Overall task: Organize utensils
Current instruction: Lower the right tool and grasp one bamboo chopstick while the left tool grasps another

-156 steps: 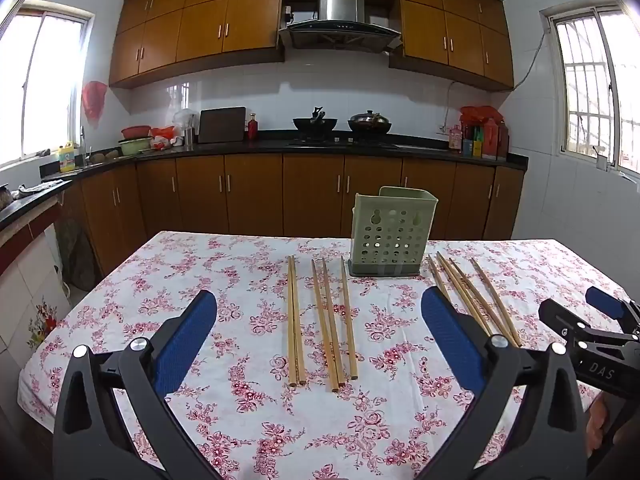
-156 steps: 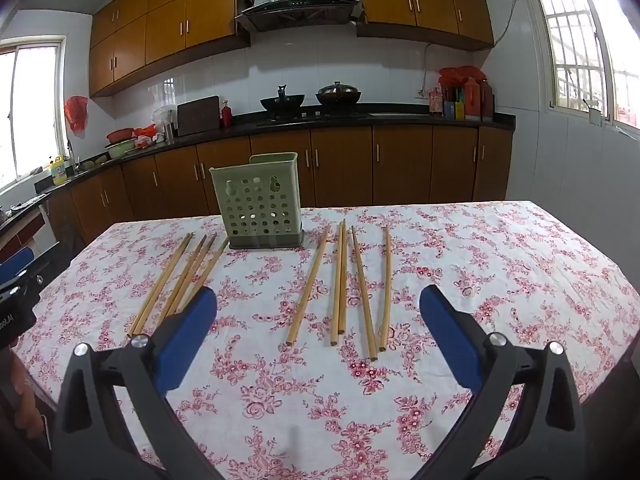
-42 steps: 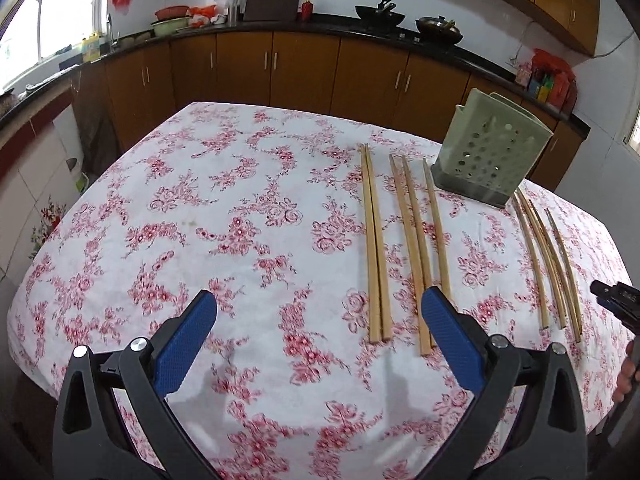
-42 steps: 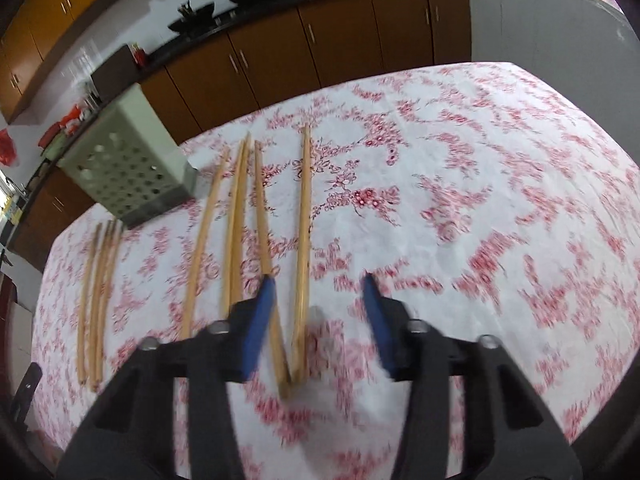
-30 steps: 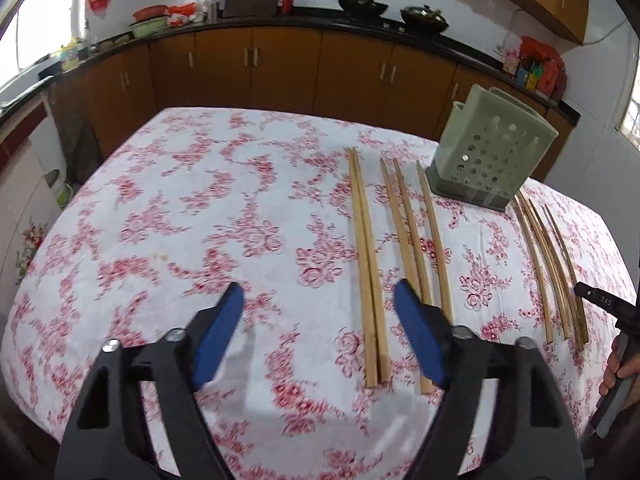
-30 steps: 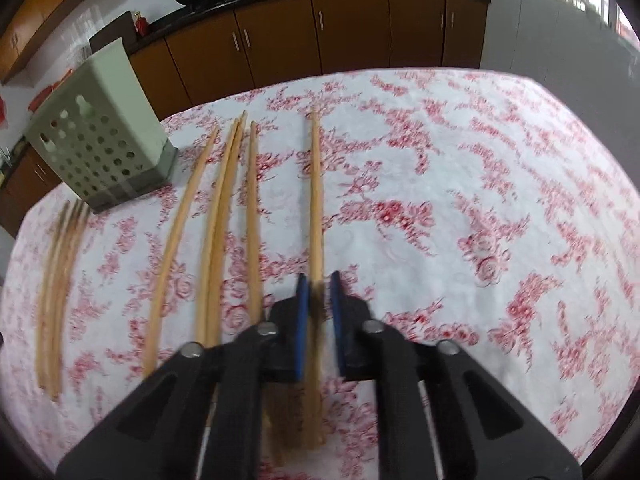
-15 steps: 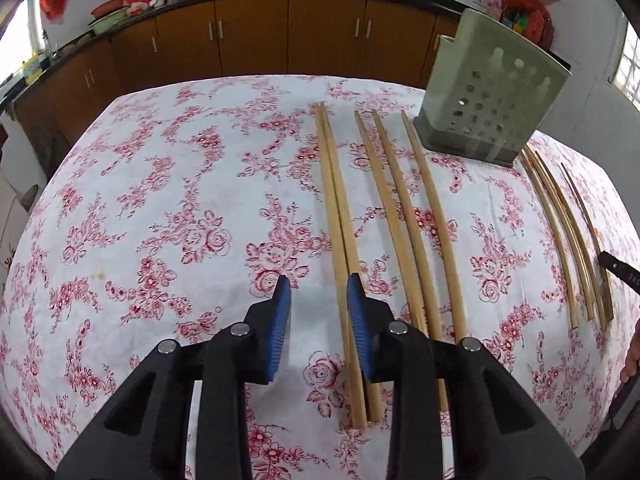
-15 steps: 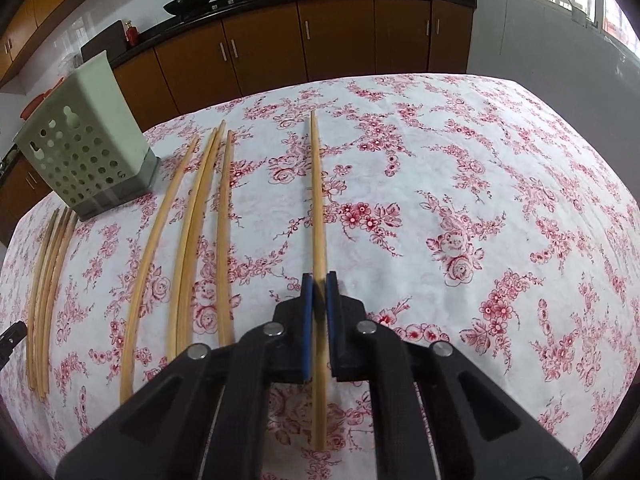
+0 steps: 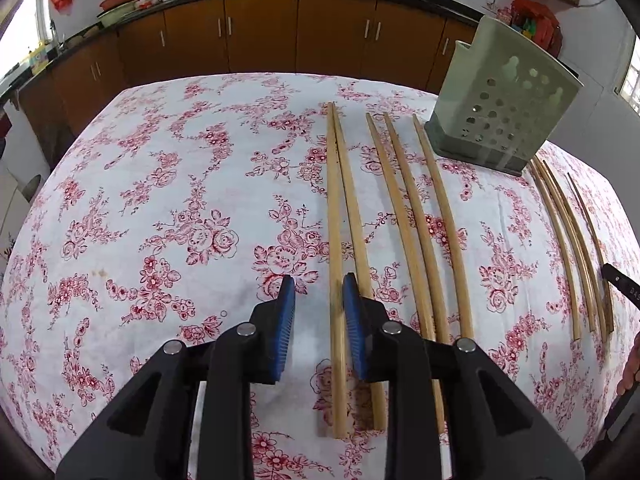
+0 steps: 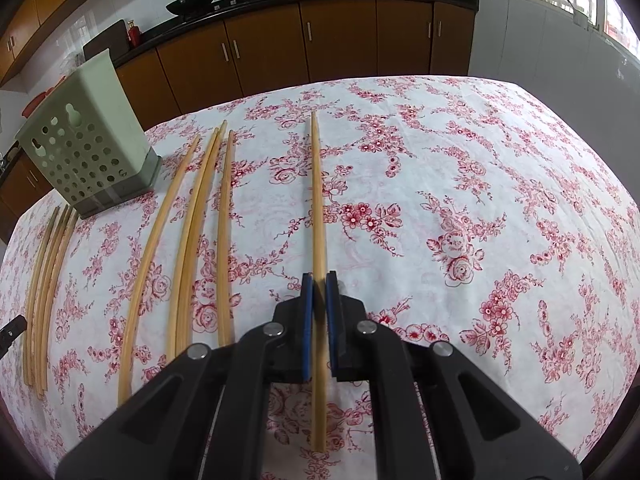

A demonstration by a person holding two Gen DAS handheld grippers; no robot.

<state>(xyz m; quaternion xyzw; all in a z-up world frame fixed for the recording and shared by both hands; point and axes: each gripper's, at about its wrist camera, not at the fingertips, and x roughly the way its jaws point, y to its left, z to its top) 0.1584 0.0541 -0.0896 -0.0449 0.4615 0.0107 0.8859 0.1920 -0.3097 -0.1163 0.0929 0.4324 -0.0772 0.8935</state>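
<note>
Right gripper (image 10: 319, 280) grasps one chopstick (image 10: 317, 200) right of the holder (image 10: 86, 148); lift it level. Left gripper (image 9: 319, 292), half open, must straddle only its chopstick (image 9: 335, 240).

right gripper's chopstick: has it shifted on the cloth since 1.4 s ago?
Yes. The chopstick in the right gripper now lies well right of its neighbour chopstick; earlier they nearly touched at the near end.

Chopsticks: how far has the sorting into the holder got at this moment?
Nothing looks stowed yet: no chopstick shows above the rim of the green perforated holder. In hand: the right tool is shut on one chopstick. The left tool is open around the leftmost chopstick, not yet clamped. Left: its neighbour, the three chopsticks beside them, and the bundle beyond the holder, all on the tablecloth.
</note>
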